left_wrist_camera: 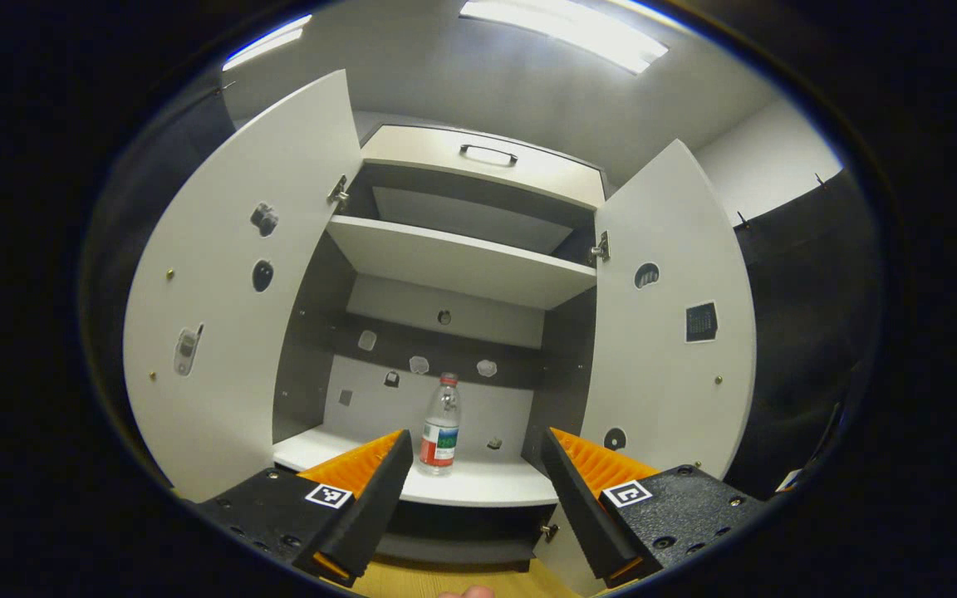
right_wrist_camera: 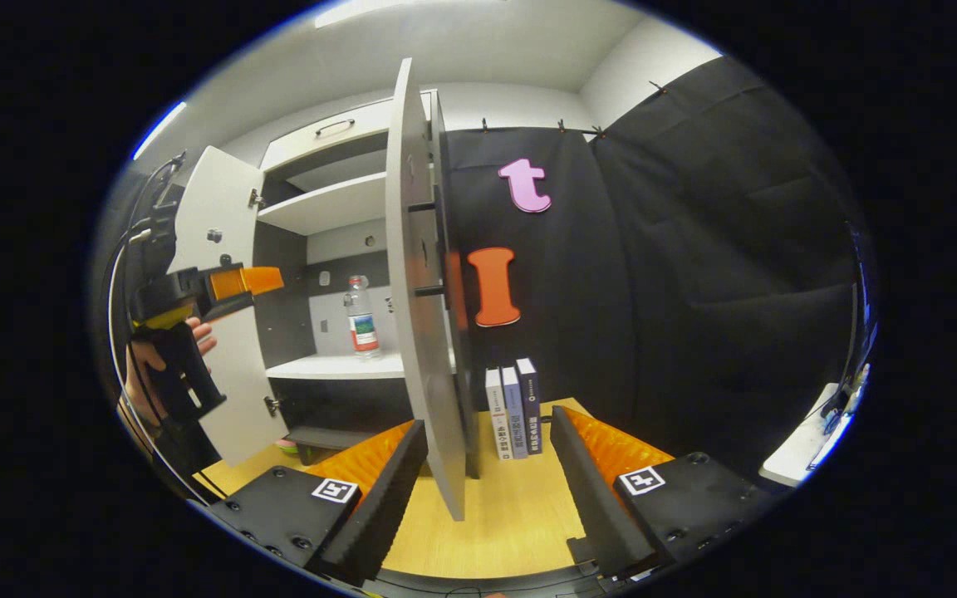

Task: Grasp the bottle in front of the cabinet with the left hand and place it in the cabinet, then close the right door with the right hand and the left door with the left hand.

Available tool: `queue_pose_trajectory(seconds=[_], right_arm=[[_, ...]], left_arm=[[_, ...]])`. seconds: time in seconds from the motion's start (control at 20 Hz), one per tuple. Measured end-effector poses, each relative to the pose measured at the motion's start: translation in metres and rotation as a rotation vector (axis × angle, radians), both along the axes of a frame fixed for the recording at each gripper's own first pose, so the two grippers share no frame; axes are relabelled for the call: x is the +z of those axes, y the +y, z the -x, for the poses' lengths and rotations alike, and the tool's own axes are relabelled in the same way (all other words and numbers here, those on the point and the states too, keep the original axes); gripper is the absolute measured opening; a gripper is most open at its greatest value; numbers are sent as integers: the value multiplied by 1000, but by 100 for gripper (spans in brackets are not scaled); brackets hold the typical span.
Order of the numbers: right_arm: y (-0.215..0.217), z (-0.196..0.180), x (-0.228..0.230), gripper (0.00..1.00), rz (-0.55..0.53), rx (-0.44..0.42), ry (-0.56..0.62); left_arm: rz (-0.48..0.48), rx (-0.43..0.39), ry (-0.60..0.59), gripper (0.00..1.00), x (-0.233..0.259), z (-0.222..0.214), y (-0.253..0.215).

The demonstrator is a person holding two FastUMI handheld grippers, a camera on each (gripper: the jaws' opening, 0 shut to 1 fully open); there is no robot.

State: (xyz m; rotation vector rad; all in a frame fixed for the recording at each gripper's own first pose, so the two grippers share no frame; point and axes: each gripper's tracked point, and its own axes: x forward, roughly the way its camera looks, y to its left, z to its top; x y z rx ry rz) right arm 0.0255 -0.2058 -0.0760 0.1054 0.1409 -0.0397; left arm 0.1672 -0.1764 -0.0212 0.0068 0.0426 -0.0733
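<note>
A clear bottle (left_wrist_camera: 439,425) with a red cap and a red-and-green label stands upright on the cabinet's lower white shelf (left_wrist_camera: 495,486). My left gripper (left_wrist_camera: 476,433) is open in front of that shelf, a short way back from the bottle, with nothing between its fingers. Both white doors stand open, the left door (left_wrist_camera: 229,332) and the right door (left_wrist_camera: 669,332). In the right gripper view the right door (right_wrist_camera: 420,316) is edge-on, its lower corner reaching down between the fingers of my open right gripper (right_wrist_camera: 488,419). That view also has the bottle (right_wrist_camera: 360,317) and the left gripper (right_wrist_camera: 233,282), held by a hand (right_wrist_camera: 154,365).
An upper shelf (left_wrist_camera: 462,262) and a drawer with a dark handle (left_wrist_camera: 487,154) sit above the bottle. Three books (right_wrist_camera: 514,407) stand upright on the wooden table (right_wrist_camera: 512,515) to the right of the cabinet. Black cloth hangs behind them.
</note>
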Motion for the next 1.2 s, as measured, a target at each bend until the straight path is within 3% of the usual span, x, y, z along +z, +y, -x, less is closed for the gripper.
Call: queue_pose_trajectory(seconds=[0.2,0.45,0.9,1.0,1.2], right_arm=[[13,5,-7,98,-5,95,27],[12,7,-10,98,-22,67,15],[-15,-67,85,98,-24,-18,-80],[-23,-81,106,97,-35,-31,-100],[-57,-110,142,97,52,-137,-158]], left_arm=[[-49,128,21,94,-27,60,27],[-91,175,64,94,-58,103,42],[-62,41,76,95,-50,81,55],[-54,37,80,95,-52,77,65],[-58,60,80,95,-53,75,92]])
